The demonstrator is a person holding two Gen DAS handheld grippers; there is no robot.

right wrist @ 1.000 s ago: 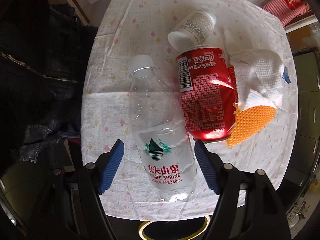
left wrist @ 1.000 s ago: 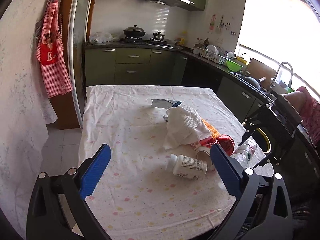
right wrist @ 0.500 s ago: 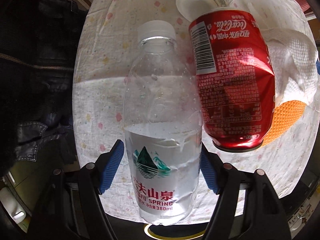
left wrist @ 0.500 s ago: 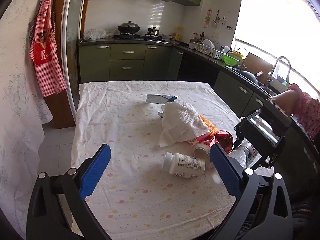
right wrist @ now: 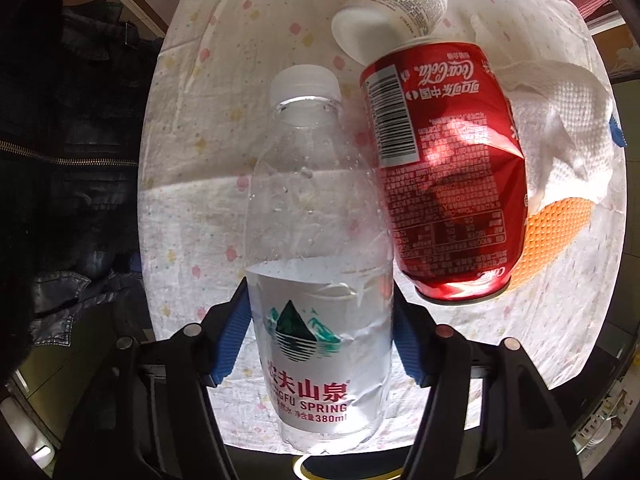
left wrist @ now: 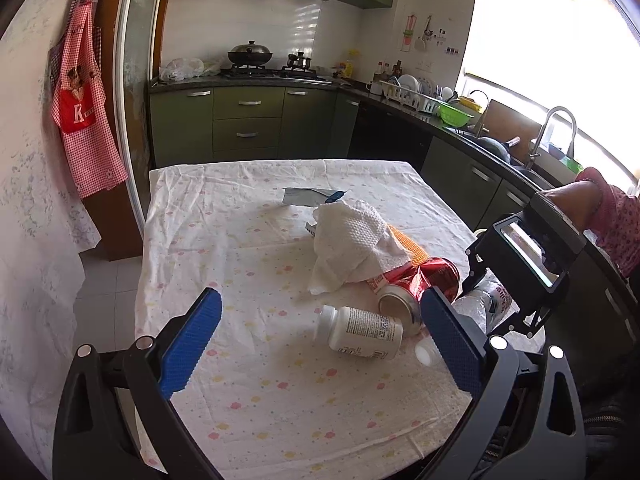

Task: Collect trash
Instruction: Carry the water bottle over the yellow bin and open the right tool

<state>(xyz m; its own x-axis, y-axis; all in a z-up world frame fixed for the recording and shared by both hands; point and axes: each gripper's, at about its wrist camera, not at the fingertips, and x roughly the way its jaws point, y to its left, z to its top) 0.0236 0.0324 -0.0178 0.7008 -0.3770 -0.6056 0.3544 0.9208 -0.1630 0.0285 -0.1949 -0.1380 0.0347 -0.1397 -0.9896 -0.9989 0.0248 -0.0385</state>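
Closing step: the right gripper [right wrist: 322, 340] points straight down over the clear plastic water bottle with white cap and white label [right wrist: 316, 264]; its jaws have just been closing, the bottle's labelled section is between them, and the blue pads [right wrist: 230, 340] sit against or just beside its sides; firm contact cannot be confirmed.
Task item location: the bottle lies on its side at centre frame of the right wrist view, on the worktop with the dotted white cloth [right wrist: 192, 184], close to the near edge.
Neighbouring trash: a dented red aluminium drink can [right wrist: 444, 172] lies just beside the bottle at right; a white plastic pill bottle [right wrist: 394, 8] at upper centre; a crumpled white paper towel [right wrist: 560, 128] at right, over an orange mesh item [right wrist: 556, 228].
Left gripper [left wrist: 316, 344]: jaws wide, nothing between them, held over the worktop in the lower part of the left wrist view.
Risk, slip: the thin wall is likely to buckle under the pads, and the round body could squirt out.
Risk, collision: the right-hand finger may nudge the can and set it rolling.
Risk, drop: the bottle is near the worktop edge and a weak grip could send it off.
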